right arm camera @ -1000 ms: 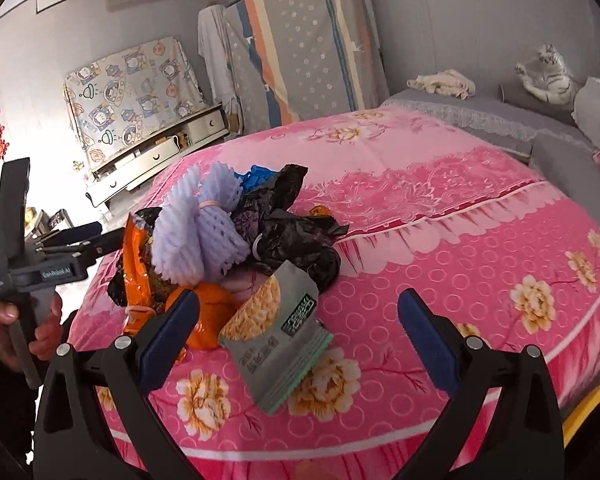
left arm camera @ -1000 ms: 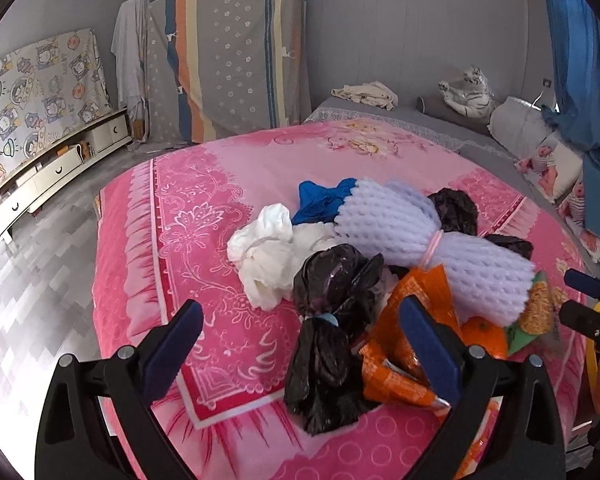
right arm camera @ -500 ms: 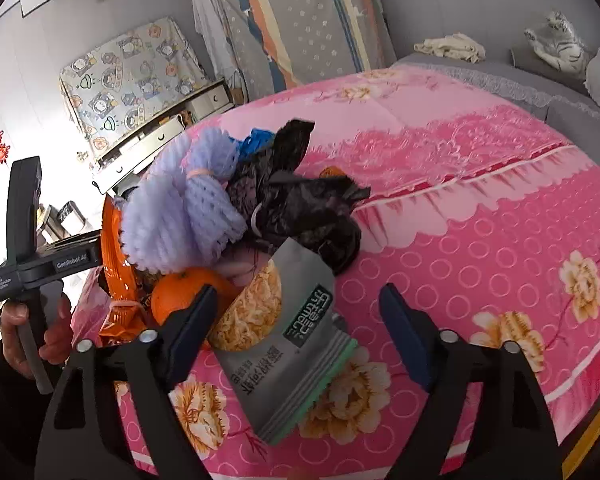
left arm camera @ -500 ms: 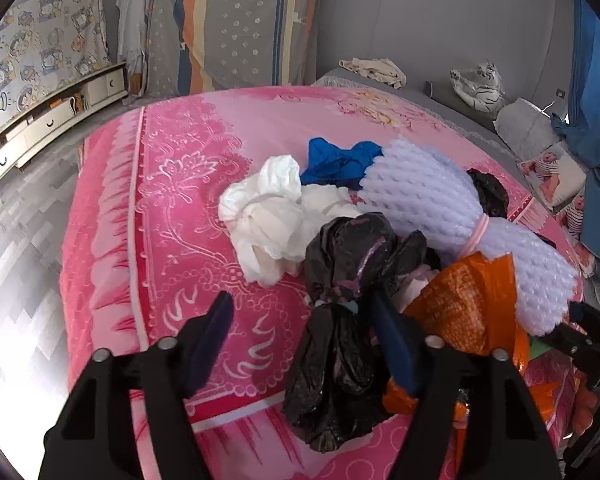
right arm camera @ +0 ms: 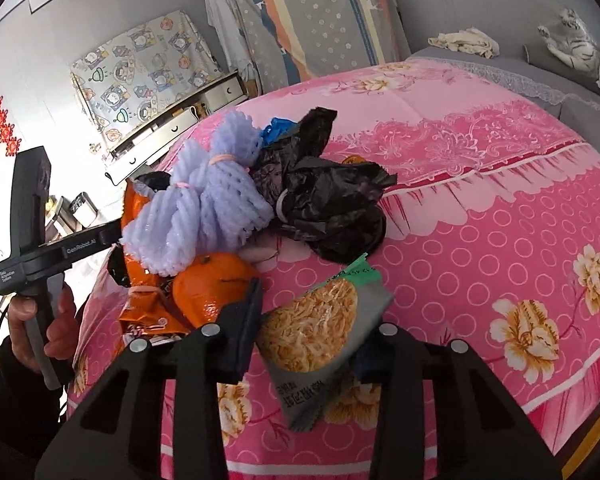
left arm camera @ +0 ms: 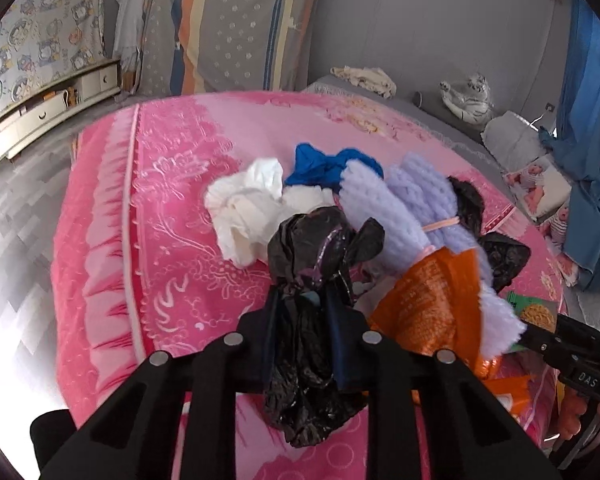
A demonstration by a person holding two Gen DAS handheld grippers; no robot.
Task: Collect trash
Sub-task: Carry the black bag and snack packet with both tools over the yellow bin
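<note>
two hand-held grippers on pink floral bed (right arm camera: 500,208): left hand-held gripper (left arm camera: 303,322) pinching crumpled black plastic bag (left arm camera: 312,320); right hand-held gripper (right arm camera: 308,334) pinching grey noodle snack packet (right arm camera: 320,340).

Daylight floods in from the left of both frames, blowing the floor (left arm camera: 8,248) and the wall (right arm camera: 32,92) to white glare. The pink bedspread (left arm camera: 172,208) is evenly lit, shadows soft. Fisheye bends the edges, corners go black, and the lavender foam net (left arm camera: 496,312) smears slightly.
</note>
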